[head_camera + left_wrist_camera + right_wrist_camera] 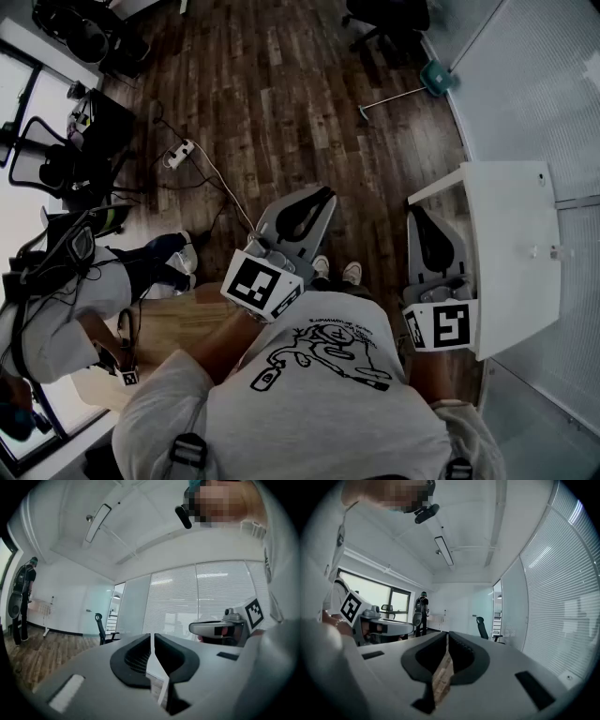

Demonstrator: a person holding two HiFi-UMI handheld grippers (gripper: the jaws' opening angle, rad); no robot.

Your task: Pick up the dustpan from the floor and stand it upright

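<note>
The dark wood-plank floor (281, 94) took up most of the head view, bounded on the right by a glass wall with blinds. A white counter (511, 244) stood at the right, just beside the right gripper (418, 212). The operator stood with both shoes (337, 270) on the floor and both grippers held level in front of the body, the left gripper (325, 195) angled towards the upper right of the head view. A second person (47, 319) was seen at the left edge of that view. A dark office chair (389, 19) stood at the far end of the room. The dustpan (437, 76), teal with a pale long handle, lay flat on the floor close to the glass wall, near that chair and well apart from both grippers; neither gripper touched it. A white power strip (180, 153) with a trailing cable lay on the floor to the left of centre. In the left gripper view the jaws were closed together, only a thin slit between them, with nothing held. In the right gripper view the jaws were likewise pressed together and empty.
</note>
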